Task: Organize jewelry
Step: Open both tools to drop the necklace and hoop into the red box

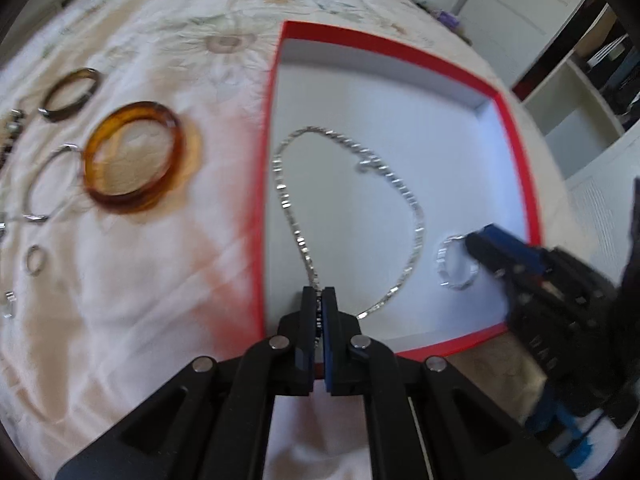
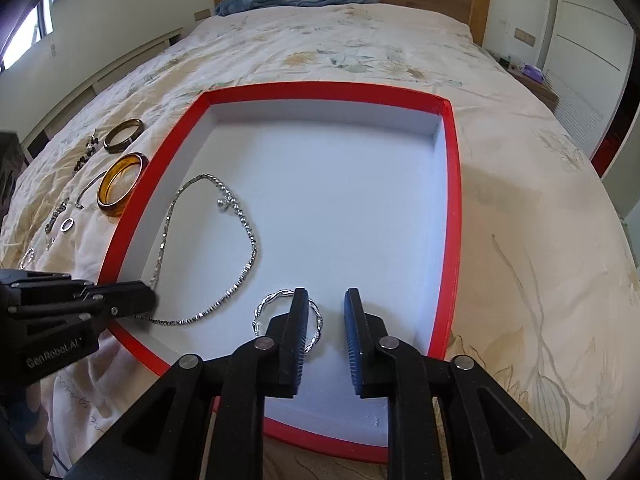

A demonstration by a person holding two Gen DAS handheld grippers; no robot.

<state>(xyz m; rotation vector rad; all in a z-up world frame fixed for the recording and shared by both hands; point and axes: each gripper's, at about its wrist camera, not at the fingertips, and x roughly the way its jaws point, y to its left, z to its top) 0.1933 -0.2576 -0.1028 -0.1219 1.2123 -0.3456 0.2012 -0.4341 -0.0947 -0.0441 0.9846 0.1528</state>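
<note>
Tray: we record a shallow red-rimmed tray (image 2: 450, 184) with a pale, flat floor, lying on a floral bedspread (image 2: 520, 240).
Silver necklace: we find a silver chain necklace (image 2: 248, 220) spread in an open loop over the left half of the tray floor, a small pendant or clasp on its upper run; one end leads to the near left rim.
Left gripper: we list the left gripper (image 1: 319, 300) as clenched on the necklace, with a short run of chain pinched between its nearly touching pads just inside the tray's near edge.
Twisted bracelet: we find a twisted silver bracelet (image 2: 264, 304) lying flat on the tray floor near the front rim, just right of the necklace.
Right gripper: we list the right gripper (image 2: 326, 300) as released, its jaws parted with nothing pressed between them; the left finger overlaps the bracelet's right side in the right wrist view, and we cannot tell whether it touches.
Amber bangle: we note an amber bangle (image 1: 134, 156) on the bedspread, just left of the tray.
Dark bangle: we note a dark bangle (image 1: 70, 94) farther up the bedspread, apart from the amber one.
Thin silver bangle: we note a thin silver bangle (image 1: 46, 184) beside the amber bangle, its rim apparently tucked beneath it.
Small pieces: we count a small ring (image 1: 35, 260) and other small items at the far left, too blurred to identify.
</note>
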